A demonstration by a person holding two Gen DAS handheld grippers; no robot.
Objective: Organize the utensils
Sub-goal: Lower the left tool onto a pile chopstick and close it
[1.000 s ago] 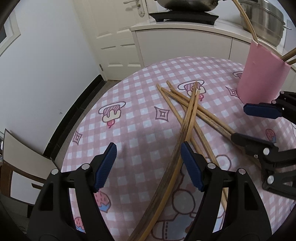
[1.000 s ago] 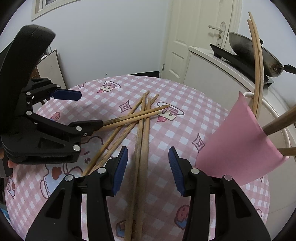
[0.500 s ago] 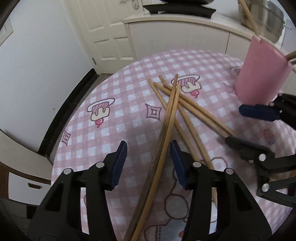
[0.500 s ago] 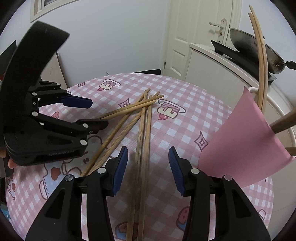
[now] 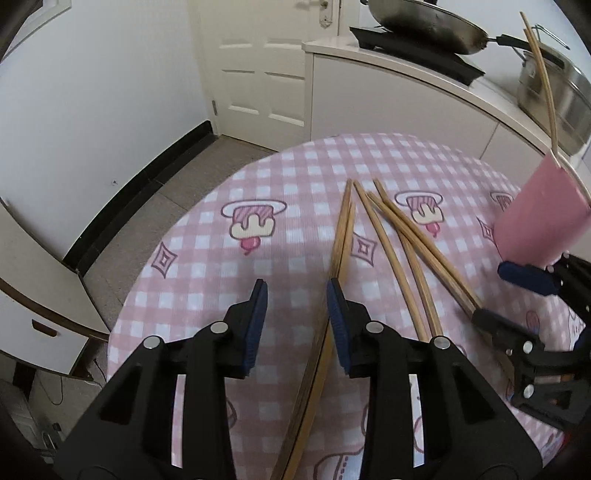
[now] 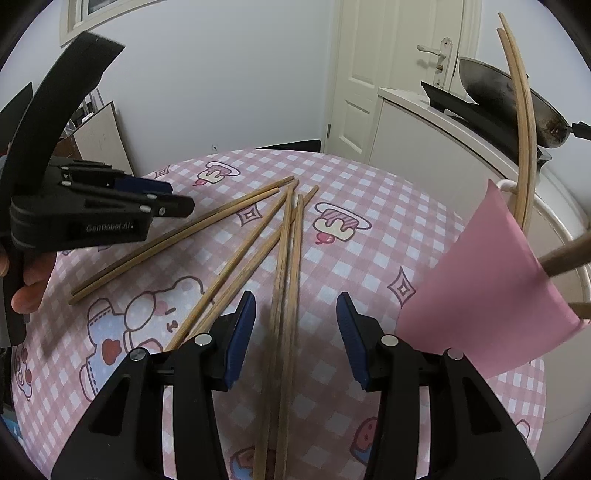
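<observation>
Left wrist view: the left gripper (image 5: 297, 291) tilts down over the round table in a pink checked cloth (image 5: 295, 177), jaws closing, a pair of long wooden chopsticks (image 5: 341, 236) beside its right pad, not pinched. A white door (image 5: 266, 66) stands behind.

Right wrist view: the right gripper (image 6: 295, 306) hangs released above another chopstick pair (image 6: 288, 258); the pink paper holder (image 6: 480, 288) stands right.

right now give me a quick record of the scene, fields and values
surface: round table with pink checked cloth
loose utensils: chopsticks in three pairs, fanned out flat on the cloth
holder: pink cup, chopsticks already standing in it
left claw: closing, one pair beside its right pad, not clamped
right claw: open over a pair
background: wok on the counter
</observation>
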